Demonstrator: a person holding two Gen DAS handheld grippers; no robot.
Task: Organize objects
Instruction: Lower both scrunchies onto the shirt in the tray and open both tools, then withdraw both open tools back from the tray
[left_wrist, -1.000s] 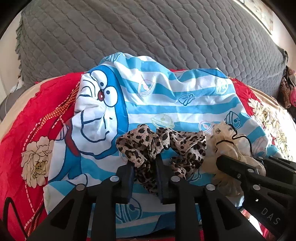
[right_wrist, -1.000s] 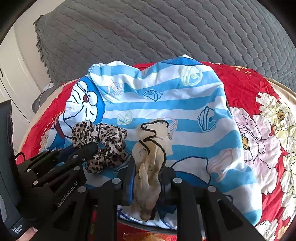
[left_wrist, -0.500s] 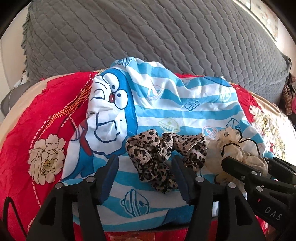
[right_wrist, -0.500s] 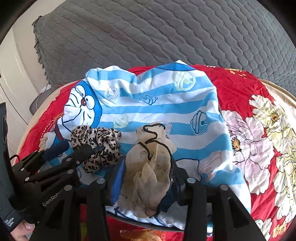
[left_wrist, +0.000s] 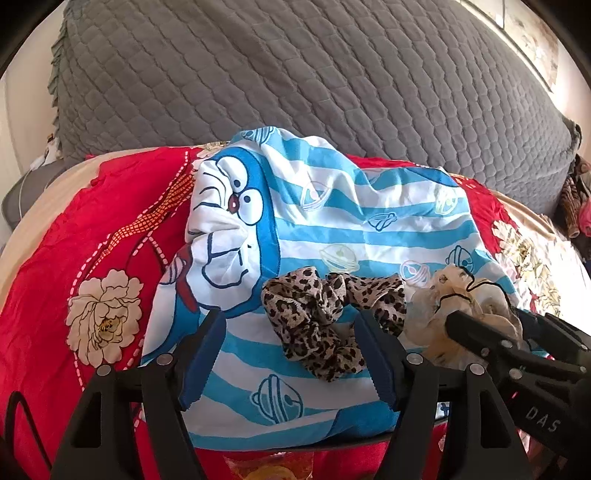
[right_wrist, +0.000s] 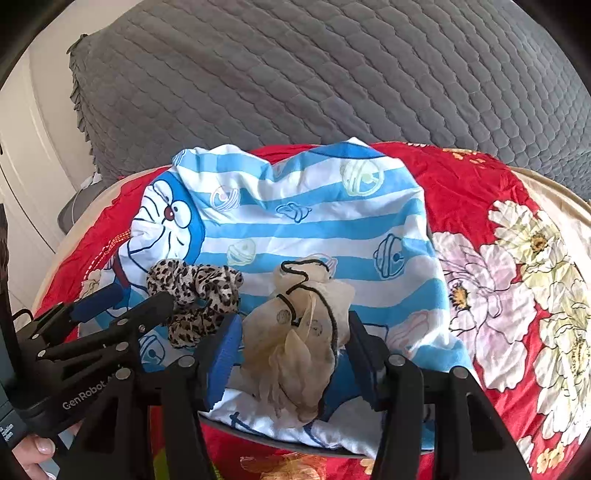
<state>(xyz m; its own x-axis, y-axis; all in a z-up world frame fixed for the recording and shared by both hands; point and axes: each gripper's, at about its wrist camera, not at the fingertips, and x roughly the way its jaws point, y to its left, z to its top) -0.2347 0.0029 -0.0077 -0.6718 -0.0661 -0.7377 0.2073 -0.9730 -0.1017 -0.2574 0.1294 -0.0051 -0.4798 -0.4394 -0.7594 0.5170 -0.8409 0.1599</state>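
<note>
Opening over two hair scrunchies, both grippers are being held low. The left gripper (left_wrist: 291, 354) is being spread around the leopard-print scrunchie (left_wrist: 328, 317), one pad brushing its right edge; the right gripper (right_wrist: 291, 354) is being widened around the cream scrunchie (right_wrist: 299, 332), gripped by neither. Both scrunchies are lying side by side on one blue-striped cartoon cloth (left_wrist: 354, 221), over one red floral sheet (left_wrist: 74, 258). Pads are best being cleared fully before lifting, so no fabric is dragged. Farthest back, one grey quilted cover (left_wrist: 295, 74) is being seen.
</note>
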